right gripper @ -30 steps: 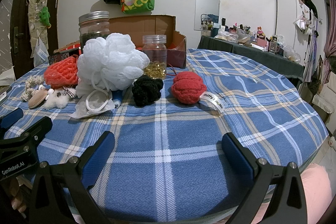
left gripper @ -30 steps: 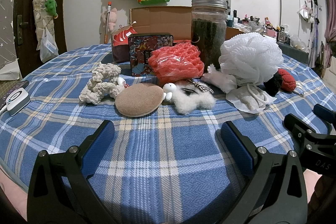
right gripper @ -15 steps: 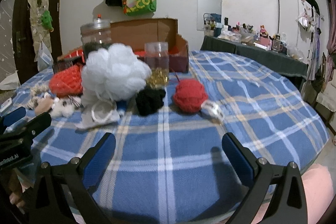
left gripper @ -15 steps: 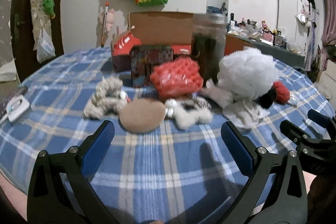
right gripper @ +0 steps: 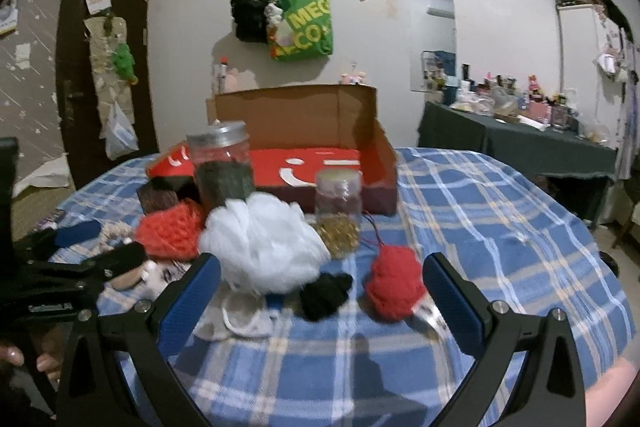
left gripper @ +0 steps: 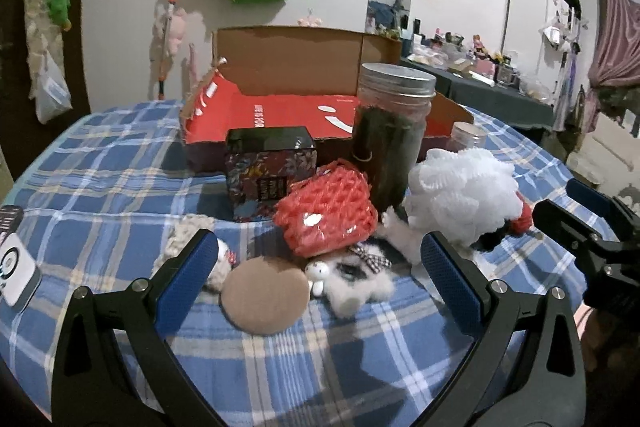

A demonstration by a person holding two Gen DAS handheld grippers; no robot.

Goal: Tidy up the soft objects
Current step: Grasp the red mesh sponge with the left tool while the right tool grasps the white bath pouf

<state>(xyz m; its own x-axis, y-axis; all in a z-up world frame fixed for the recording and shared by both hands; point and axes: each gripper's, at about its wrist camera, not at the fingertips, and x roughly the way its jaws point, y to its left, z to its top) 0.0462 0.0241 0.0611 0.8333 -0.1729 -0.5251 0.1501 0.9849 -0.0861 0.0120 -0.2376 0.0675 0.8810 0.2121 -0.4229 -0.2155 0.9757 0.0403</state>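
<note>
Soft things lie in a cluster on the blue plaid table (left gripper: 100, 167). In the left wrist view I see a tan round pad (left gripper: 265, 297), a white fluffy toy (left gripper: 356, 283), a cream knotted rope (left gripper: 186, 231), a red mesh sponge (left gripper: 326, 215) and a white bath pouf (left gripper: 460, 195). My left gripper (left gripper: 318, 259) is open above the pad and toy, holding nothing. The right wrist view shows a red yarn ball (right gripper: 394, 287) and a black yarn clump (right gripper: 324, 295) beside the pouf (right gripper: 264, 243). My right gripper (right gripper: 322, 279) is open over them, empty.
An open cardboard box (left gripper: 296, 107) with a red floor stands behind the cluster. In front of it are a tall dark jar (left gripper: 390, 131), a patterned box (left gripper: 270, 167) and a small jar (right gripper: 338, 211) of golden pieces. A white device (left gripper: 16, 267) lies at the table's left edge.
Both grippers have risen and moved forward toward the cluster, so the box floor now shows. Both stay open. The soft things have not moved.
</note>
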